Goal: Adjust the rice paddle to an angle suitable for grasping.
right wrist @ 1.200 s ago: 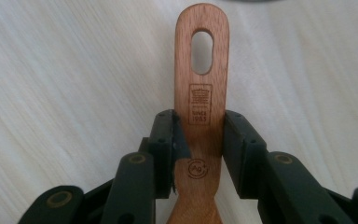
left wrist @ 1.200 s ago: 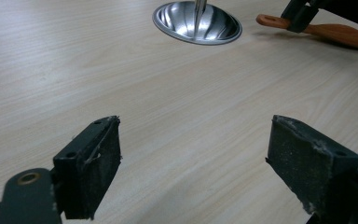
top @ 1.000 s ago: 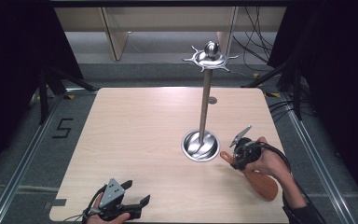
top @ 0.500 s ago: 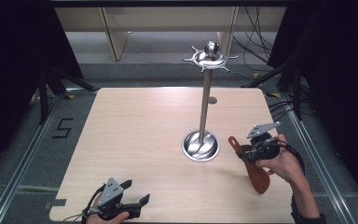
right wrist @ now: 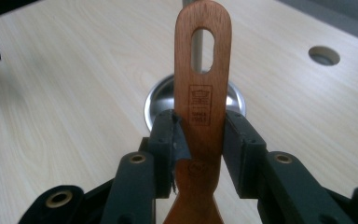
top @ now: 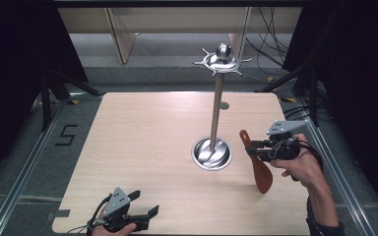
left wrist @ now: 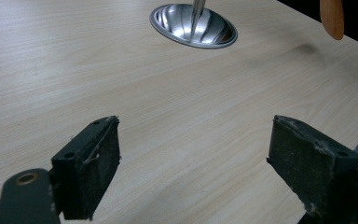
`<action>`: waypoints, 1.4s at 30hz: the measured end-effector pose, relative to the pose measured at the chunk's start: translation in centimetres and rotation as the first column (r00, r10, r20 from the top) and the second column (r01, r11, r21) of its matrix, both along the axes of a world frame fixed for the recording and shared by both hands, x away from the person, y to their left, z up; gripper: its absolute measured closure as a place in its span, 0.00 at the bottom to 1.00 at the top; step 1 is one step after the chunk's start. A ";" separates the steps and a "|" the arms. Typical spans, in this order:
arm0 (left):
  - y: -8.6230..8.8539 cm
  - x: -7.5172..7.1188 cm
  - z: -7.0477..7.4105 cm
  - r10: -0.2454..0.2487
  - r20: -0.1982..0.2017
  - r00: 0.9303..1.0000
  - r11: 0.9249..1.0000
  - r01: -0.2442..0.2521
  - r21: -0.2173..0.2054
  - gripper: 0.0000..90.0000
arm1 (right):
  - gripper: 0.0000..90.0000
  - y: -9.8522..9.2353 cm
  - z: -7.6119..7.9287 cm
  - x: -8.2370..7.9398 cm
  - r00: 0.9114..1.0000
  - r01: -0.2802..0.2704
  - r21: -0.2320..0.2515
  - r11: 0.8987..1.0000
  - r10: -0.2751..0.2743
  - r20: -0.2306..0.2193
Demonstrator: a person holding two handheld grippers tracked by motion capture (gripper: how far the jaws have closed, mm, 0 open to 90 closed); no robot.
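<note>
Right gripper, jaws clamped on the wooden spatula, has lifted it off the tabletop at right of frame, ready for hanging on the metal stand; left gripper, jaws apart, rests lower left.

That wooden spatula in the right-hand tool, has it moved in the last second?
Yes. The wooden spatula has lifted off the table and tipped upright, shifting slightly right of the stand's base.

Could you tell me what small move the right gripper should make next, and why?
Probably raise the wooden spatula toward the stand's hooks: the right gripper grips its handle, slotted end up, well below that hooked top.
</note>
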State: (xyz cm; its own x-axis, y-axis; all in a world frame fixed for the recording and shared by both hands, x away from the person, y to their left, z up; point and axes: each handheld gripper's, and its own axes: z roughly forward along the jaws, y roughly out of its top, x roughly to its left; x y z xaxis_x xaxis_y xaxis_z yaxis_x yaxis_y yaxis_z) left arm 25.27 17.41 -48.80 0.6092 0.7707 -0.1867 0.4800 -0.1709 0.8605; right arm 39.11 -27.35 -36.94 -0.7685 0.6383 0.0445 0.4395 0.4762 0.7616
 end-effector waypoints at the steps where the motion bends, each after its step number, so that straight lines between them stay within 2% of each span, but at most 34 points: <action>1: 0.0 0.0 0.0 0.000 -0.002 1.000 1.000 0.000 -0.004 0.18 | 0.75 0.0 0.0 0.0 1.000 0.000 0.000 1.000 0.000 0.000; 2: 0.1 0.0 0.0 -0.001 0.003 1.000 1.000 0.001 -0.008 0.18 | 0.75 0.2 0.2 -0.3 1.000 0.014 0.018 1.000 -0.014 -0.004; 3: -0.1 -0.1 0.1 0.015 -0.001 1.000 1.000 -0.015 -0.023 0.18 | 0.75 0.2 0.5 -0.3 1.000 -0.008 0.020 1.000 0.008 0.012; 4: 0.0 -0.1 0.1 0.025 -0.008 1.000 1.000 -0.025 -0.019 0.18 | 0.75 0.3 0.6 -0.4 1.000 -0.010 0.041 0.999 0.009 0.010; 5: 0.0 -0.1 0.1 0.025 -0.008 1.000 1.000 -0.025 -0.019 0.18 | 0.75 0.3 0.6 -0.4 1.000 -0.010 0.041 0.999 0.009 0.010; 6: 0.0 -0.1 0.0 0.027 -0.005 1.000 0.999 -0.027 -0.030 0.18 | 0.75 0.1 0.8 -0.2 0.999 -0.021 0.037 0.999 0.020 0.035; 7: 0.0 -0.2 0.1 0.028 -0.005 1.000 0.999 -0.028 -0.028 0.18 | 0.75 0.4 0.9 -0.4 0.999 -0.002 0.067 0.998 0.000 0.032; 9: 0.0 -0.1 0.1 0.025 -0.003 1.000 0.999 -0.025 -0.030 0.17 | 0.75 0.5 1.3 -0.6 0.999 -0.016 0.073 0.997 0.013 0.036; 10: 0.0 -0.1 0.1 0.022 -0.004 1.000 0.999 -0.022 -0.028 0.17 | 0.75 0.5 1.5 -0.6 0.999 -0.022 0.100 0.995 0.017 0.047; 11: -0.2 -0.2 0.0 0.028 -0.003 1.000 0.999 -0.028 -0.045 0.17 | 0.75 0.4 1.7 -0.5 0.997 -0.042 0.099 0.994 0.035 0.068; 12: -0.1 -0.2 0.1 0.019 -0.002 1.000 0.999 -0.019 -0.026 0.17 | 0.75 0.6 2.1 -0.8 0.998 -0.036 0.120 0.992 0.028 0.063; 13: -0.1 -0.2 0.1 0.019 -0.002 1.000 0.999 -0.019 -0.026 0.17 | 0.75 0.6 2.1 -0.8 0.998 -0.036 0.120 0.992 0.028 0.063; 14: 0.0 -0.1 0.1 -0.003 0.013 1.000 1.000 0.003 -0.021 0.17 | 0.75 0.5 2.3 -0.8 0.995 -0.045 0.122 0.991 0.034 0.090; 15: 0.0 0.0 0.1 0.000 0.014 1.000 1.000 0.001 -0.022 0.17 | 0.75 0.7 2.4 -1.0 0.997 -0.034 0.156 0.987 0.022 0.076; 16: 0.0 -0.1 0.1 0.006 0.012 1.000 1.000 -0.006 -0.013 0.17 | 0.75 0.8 2.7 -1.0 0.996 -0.035 0.160 0.986 0.020 0.093; 19: 0.0 -0.1 0.1 0.010 0.007 1.000 1.000 -0.010 -0.007 0.17 | 0.75 0.9 3.0 -1.1 0.993 -0.047 0.146 0.988 0.032 0.109; 21: 0.0 -0.1 0.1 0.008 0.016 1.000 1.000 -0.008 -0.004 0.17 | 0.75 1.1 3.2 -1.3 0.993 -0.037 0.156 0.987 0.019 0.118; 23: 0.0 -0.1 0.1 0.009 0.013 1.000 1.000 -0.009 0.000 0.17 | 0.75 1.1 3.5 -1.4 0.993 -0.048 0.147 0.988 0.031 0.110; 25: 0.0 -0.1 0.1 0.008 0.014 1.000 1.000 -0.008 0.002 0.17 | 0.75 1.3 3.8 -1.5 0.990 -0.042 0.164 0.986 0.018 0.143; 26: 0.0 -0.1 0.1 0.008 0.014 1.000 1.000 -0.008 0.001 0.17 | 0.75 1.2 4.2 -1.5 0.989 -0.050 0.150 0.987 0.027 0.148; 28: 0.0 -0.1 0.0 0.008 0.009 1.000 1.000 -0.008 -0.007 0.17 | 0.75 1.2 4.6 -1.5 0.989 -0.042 0.174 0.984 0.016 0.148; 29: 0.0 -0.2 0.0 0.014 0.001 1.000 1.000 -0.013 -0.014 0.17 | 0.75 1.4 4.8 -1.5 0.987 -0.041 0.185 0.982 0.011 0.161; 30: 0.1 -0.1 0.1 0.003 0.010 1.000 1.000 -0.002 -0.003 0.17 | 0.75 1.3 5.6 -1.7 0.985 -0.049 0.172 0.984 0.019 0.171; 31: 0.1 -0.1 0.1 0.003 0.010 1.000 1.000 -0.002 -0.003 0.17 | 0.75 1.3 5.6 -1.7 0.985 -0.049 0.172 0.984 0.019 0.171; 32: 0.0 -0.1 0.1 0.003 0.011 1.000 1.000 -0.003 -0.004 0.17 | 0.75 1.2 5.9 -1.6 0.977 -0.055 0.172 0.984 0.018 0.210; 33: 0.0 -0.1 0.0 0.010 0.011 1.000 1.000 -0.010 -0.004 0.17 | 0.75 1.2 6.3 -1.8 0.981 -0.048 0.184 0.982 0.011 0.195; 36: 0.0 -0.2 0.1 0.009 0.012 1.000 1.000 -0.009 0.002 0.17 | 0.75 0.9 7.7 -1.9 0.970 -0.049 0.184 0.982 0.003 0.245; 38: 0.0 -0.2 0.1 0.020 0.018 1.000 1.000 -0.020 0.008 0.17 | 0.75 0.8 8.0 -2.0 0.972 -0.045 0.186 0.982 0.000 0.236; 39: 0.0 -0.2 0.1 0.020 0.021 1.000 1.000 -0.021 0.009 0.17 | 0.75 0.7 8.3 -1.9 0.970 -0.041 0.188 0.981 -0.007 0.243; 40: -0.1 -0.2 0.1 0.017 0.025 1.000 1.000 -0.017 -0.007 0.17 | 0.75 0.6 8.6 -1.9 0.969 -0.046 0.174 0.984 0.002 0.245; 42: 0.0 -0.2 0.1 0.017 0.020 1.000 1.000 -0.017 0.004 0.17 | 0.75 0.6 9.3 -1.8 0.967 -0.042 0.179 0.983 -0.006 0.256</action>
State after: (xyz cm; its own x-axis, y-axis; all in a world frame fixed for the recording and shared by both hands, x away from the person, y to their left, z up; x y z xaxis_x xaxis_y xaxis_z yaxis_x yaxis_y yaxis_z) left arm 25.08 17.38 -48.69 0.5993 0.7820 -0.1711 0.4655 -0.1666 0.8692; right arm 37.30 -26.77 -27.65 -0.7808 0.6235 -0.0399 0.2129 0.3256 0.9212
